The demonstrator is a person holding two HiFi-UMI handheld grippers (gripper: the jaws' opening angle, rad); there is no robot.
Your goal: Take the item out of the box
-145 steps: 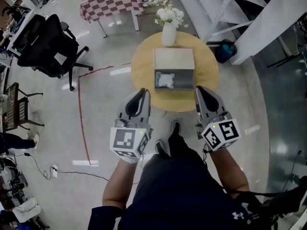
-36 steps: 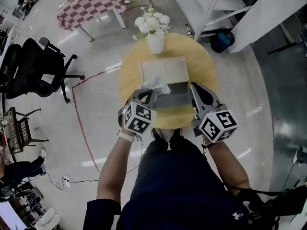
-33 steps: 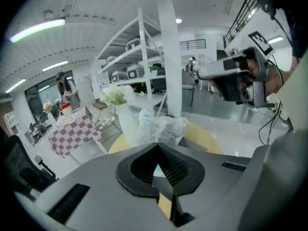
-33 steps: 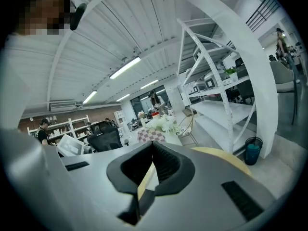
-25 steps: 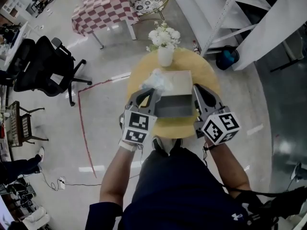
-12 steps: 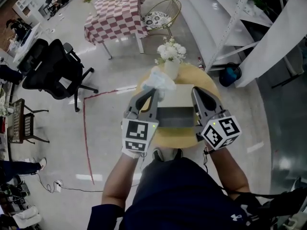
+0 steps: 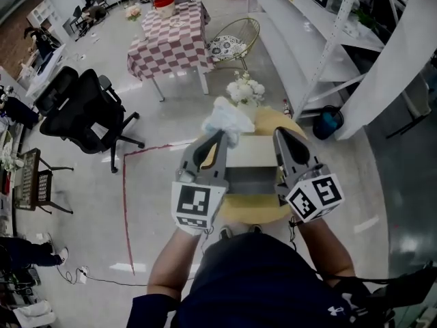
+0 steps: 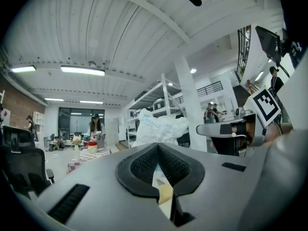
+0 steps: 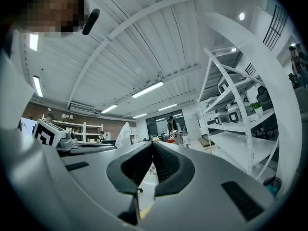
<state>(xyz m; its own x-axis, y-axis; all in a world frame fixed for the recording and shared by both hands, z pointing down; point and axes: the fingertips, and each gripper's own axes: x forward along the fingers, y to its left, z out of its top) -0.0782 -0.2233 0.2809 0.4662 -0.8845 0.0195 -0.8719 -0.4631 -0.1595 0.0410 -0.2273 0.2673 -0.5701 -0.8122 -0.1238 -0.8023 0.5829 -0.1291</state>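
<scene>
My left gripper is shut on a crumpled white plastic bag, held up in the air over the far left corner of the box. In the left gripper view the bag bulges just beyond the closed tips of the left gripper. The open cardboard box lies on the round yellow table, its dark inside showing between the two grippers. Above the box's right side, my right gripper is shut with nothing between its fingers; the right gripper shows closed tips in its own view.
A white vase of flowers stands at the table's far edge. A black office chair is to the left, a checkered table and a wire chair behind, and white shelving on the right.
The left gripper has lifted the white bag out of the box and raised it higher. Both grippers have come up and the view has tilted toward the room.
</scene>
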